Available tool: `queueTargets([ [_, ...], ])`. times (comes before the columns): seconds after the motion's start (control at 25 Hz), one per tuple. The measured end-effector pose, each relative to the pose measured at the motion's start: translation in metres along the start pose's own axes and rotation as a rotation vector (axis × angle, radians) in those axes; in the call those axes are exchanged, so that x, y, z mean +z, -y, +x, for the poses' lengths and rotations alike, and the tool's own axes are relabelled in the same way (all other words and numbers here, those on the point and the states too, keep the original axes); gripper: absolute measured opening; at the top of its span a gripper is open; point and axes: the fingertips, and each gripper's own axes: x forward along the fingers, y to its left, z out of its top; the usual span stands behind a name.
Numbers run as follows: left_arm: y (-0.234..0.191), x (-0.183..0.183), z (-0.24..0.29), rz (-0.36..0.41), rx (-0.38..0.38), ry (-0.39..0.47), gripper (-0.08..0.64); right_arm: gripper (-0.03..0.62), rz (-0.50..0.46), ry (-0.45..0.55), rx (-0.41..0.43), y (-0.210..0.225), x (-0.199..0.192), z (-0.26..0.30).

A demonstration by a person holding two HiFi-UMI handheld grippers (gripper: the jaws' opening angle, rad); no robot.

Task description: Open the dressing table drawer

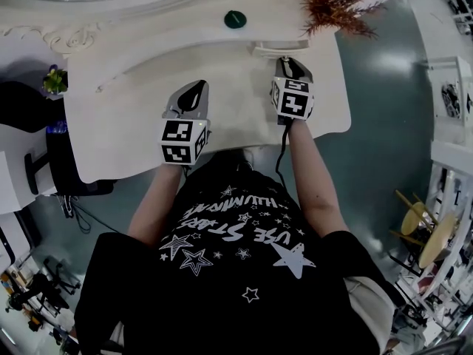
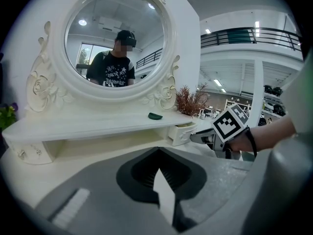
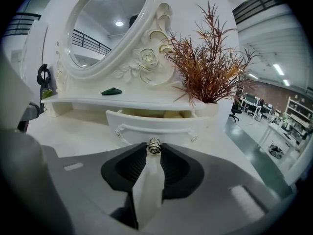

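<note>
The white dressing table (image 1: 140,87) has a small drawer (image 3: 156,121) under its right shelf, pulled partly out with a gap showing above its front. My right gripper (image 3: 154,149) is shut on the drawer's metal knob (image 3: 154,145), which sits between the fingertips. In the head view the right gripper (image 1: 290,71) reaches to the drawer front (image 1: 281,49). My left gripper (image 1: 191,100) hovers over the tabletop to the left, shut with nothing in it. The left gripper view shows its joined jaws (image 2: 158,152), with the drawer (image 2: 182,131) and the right gripper (image 2: 205,137) beyond them.
A dark green object (image 1: 235,18) lies on the upper shelf. A dried reddish plant (image 1: 334,2) stands at the table's right end above the drawer. The oval mirror (image 2: 117,38) rises behind. Another small drawer (image 2: 29,153) sits at the left end.
</note>
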Motion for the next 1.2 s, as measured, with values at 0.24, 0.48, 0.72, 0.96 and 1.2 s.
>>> queueTargets([
  [0.24, -0.002, 0.001, -0.002, -0.004, 0.01, 0.005, 0.0, 0.121, 0.004, -0.002, 0.003, -0.001, 0.0, 0.0],
  [0.48, -0.003, 0.0, -0.004, -0.007, 0.014, 0.007, 0.0, 0.121, 0.016, -0.002, -0.017, -0.001, 0.0, 0.0],
  [0.72, -0.002, -0.003, -0.003, -0.008, 0.014, 0.0, 0.0, 0.121, 0.012, -0.007, -0.008, -0.002, 0.0, 0.001],
  [0.96, 0.002, -0.002, -0.003, -0.007, 0.002, 0.001, 0.0, 0.121, 0.004, -0.003, -0.008, 0.006, -0.002, -0.005],
  [1.2, 0.006, -0.003, -0.001, -0.007, -0.011, -0.002, 0.0, 0.121, -0.024, -0.007, 0.021, 0.003, -0.011, -0.013],
])
